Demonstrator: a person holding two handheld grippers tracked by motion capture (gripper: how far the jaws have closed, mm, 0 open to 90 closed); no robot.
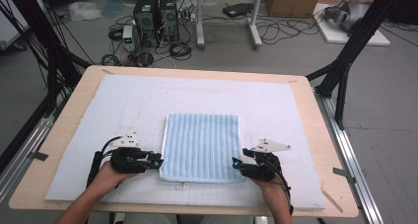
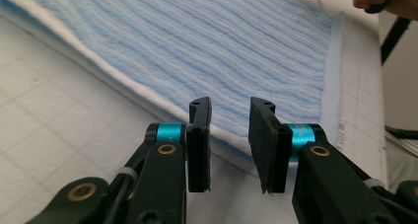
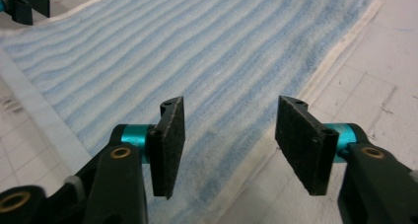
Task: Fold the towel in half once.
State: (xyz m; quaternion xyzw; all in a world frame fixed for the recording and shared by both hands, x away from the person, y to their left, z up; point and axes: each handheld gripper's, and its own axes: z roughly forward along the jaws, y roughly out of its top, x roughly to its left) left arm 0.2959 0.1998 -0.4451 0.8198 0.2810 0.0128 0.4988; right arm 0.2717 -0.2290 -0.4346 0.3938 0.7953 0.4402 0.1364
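A blue-and-white striped towel [image 1: 202, 146] lies flat, folded into a rectangle, on the white gridded mat [image 1: 123, 100] that covers the wooden table [image 1: 84, 81]; it sits toward the person's side of the mat, about midway across it.

To the left of the towel, at its near left corner, the left gripper [image 1: 158, 162] is held low in the person's left hand [image 1: 106, 177], pointing at the towel's side edge. In the left gripper view its two black jaws stand a modest gap apart, with the towel's white border [image 2: 148, 98] just beyond the pads [image 2: 198, 135]. Nothing lies between them and they press on nothing.

To the right of the towel, at its near right corner, the right gripper [image 1: 235, 162] sits in the right hand [image 1: 272, 189], aimed at the towel. In the right gripper view its jaws are parted clearly wider, the pads [image 3: 170, 140] hovering over the towel's striped edge [image 3: 231, 150] without gripping it.
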